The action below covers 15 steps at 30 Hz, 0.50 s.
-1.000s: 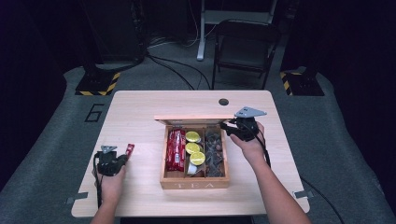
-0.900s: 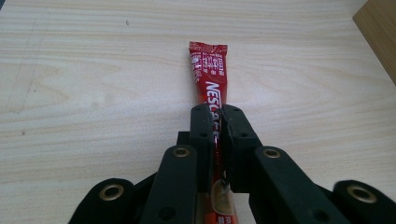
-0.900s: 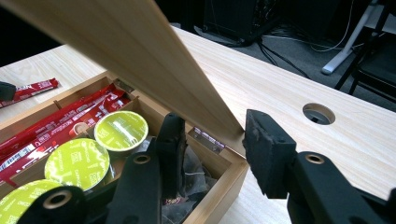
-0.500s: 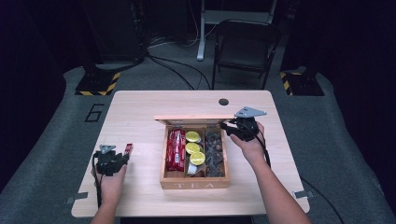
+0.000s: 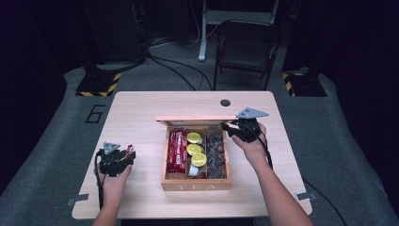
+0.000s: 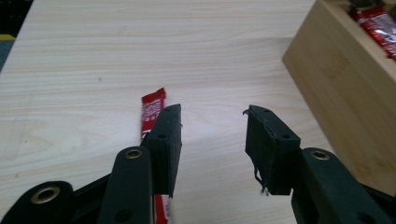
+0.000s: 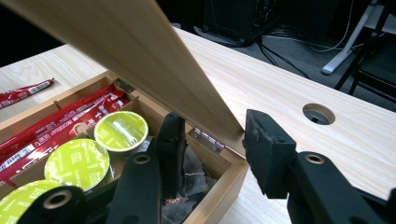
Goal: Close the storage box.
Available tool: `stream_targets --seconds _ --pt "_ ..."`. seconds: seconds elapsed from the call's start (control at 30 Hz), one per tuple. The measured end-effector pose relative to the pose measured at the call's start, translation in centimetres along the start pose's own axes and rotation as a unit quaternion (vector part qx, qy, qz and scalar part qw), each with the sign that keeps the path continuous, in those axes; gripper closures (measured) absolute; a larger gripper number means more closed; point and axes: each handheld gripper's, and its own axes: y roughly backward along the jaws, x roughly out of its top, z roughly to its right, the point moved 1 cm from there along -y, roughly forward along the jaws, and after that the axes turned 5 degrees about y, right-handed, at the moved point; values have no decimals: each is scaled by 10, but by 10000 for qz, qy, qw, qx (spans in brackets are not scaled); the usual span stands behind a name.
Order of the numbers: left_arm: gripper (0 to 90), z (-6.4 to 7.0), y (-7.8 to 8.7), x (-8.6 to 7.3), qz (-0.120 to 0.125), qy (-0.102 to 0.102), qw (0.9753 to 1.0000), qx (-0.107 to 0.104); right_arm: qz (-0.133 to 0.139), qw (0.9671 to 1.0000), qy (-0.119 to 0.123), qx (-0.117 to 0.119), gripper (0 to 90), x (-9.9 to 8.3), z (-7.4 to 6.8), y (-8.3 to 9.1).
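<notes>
A wooden tea box (image 5: 164, 162) stands mid-table with its lid (image 5: 195, 119) raised. Inside lie red packets (image 5: 177, 151), green-topped pods (image 5: 196, 149) and dark tea bags (image 5: 216, 153). My right gripper (image 5: 230, 129) is at the lid's right end. In the right gripper view it (image 7: 212, 128) is open, with the corner of the lid (image 7: 140, 56) between its jaws. My left gripper (image 5: 123, 156) rests low over the table, left of the box. It (image 6: 212, 116) is open, and a loose red packet (image 6: 152, 108) lies just outside and partly under its left jaw.
The box's side wall (image 6: 345, 88) rises close on the right of the left gripper. A round cable hole (image 5: 225, 102) sits in the table behind the box. Beyond the table stand a folding chair (image 5: 247, 44) and floor cables.
</notes>
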Motion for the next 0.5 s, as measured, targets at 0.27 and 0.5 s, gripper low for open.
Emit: stream_targets --seconds 0.27,0.5 --pt "516 23 5 5 115 -225 9995 -214 2 10000 -14 1 589 0 0 0" --pt "515 36 8 11 82 -401 9985 -365 3 10000 -10 5 589 0 0 0"
